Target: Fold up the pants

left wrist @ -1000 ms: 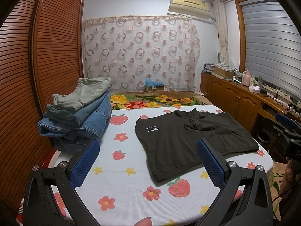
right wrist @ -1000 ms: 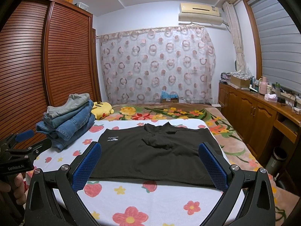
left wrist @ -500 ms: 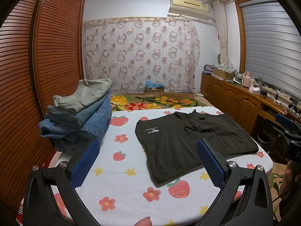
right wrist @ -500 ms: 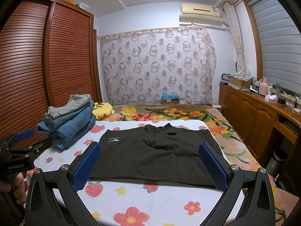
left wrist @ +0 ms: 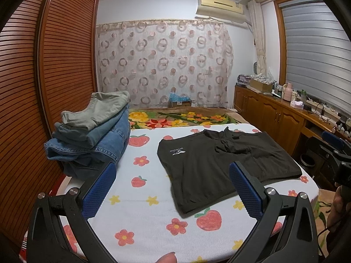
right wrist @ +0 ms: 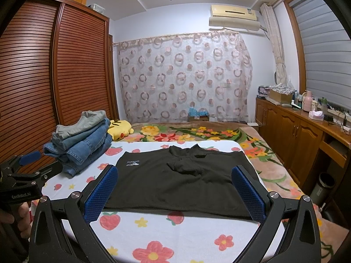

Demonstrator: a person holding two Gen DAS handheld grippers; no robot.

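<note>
Both tongs, left gripper (left wrist: 172,188) and right gripper (right wrist: 174,194), hover released; the limp black shorts (right wrist: 182,179) look light, best pinched at corners.

A yellow plush toy (right wrist: 119,127) is lying at centre left, a patterned curtain (right wrist: 184,76) is hanging at centre, an air conditioner (right wrist: 233,15) is sitting upper right

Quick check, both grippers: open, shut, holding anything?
Left gripper: open, jaws spread wide, holding nothing.
Right gripper: open, jaws spread wide, holding nothing; the black pants lie flat on the bed, untouched.
</note>
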